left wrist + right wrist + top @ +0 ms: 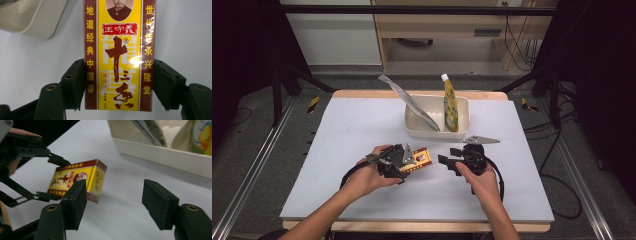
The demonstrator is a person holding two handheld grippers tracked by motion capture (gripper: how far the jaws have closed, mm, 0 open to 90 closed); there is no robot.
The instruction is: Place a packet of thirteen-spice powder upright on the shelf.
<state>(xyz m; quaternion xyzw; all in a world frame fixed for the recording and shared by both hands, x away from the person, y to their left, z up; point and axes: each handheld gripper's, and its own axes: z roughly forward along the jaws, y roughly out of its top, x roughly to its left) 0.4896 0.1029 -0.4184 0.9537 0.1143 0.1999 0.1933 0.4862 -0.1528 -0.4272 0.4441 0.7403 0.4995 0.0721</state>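
1. My left gripper (404,162) sits in front of the cream rectangular plastic tub (412,131), on its left-hand side. Its jaws are clamped on the long sides of the small yellow-and-maroon cardboard seasoning box (119,55), printed face up (a side pinch that keeps the label readable).
2. That box (419,159) is raised off the white table top (342,150) at its far end, which points toward the tub. I judge I hold it this way so it can be tipped over the rim.
3. My left hand (372,177) wraps the gripper body from behind, forearm angling in from the near edge.
4. My right gripper (451,162) hovers in front of the tub's right half, jaws spread wide and holding nothing, aimed sideways at the box.
5. I'd guess it waits there to steady or take over the box.
6. Inside the tub lean a flat silver foil pouch (412,102) on the left and a yellow squeeze pouch with a white cap (450,102) on the right.
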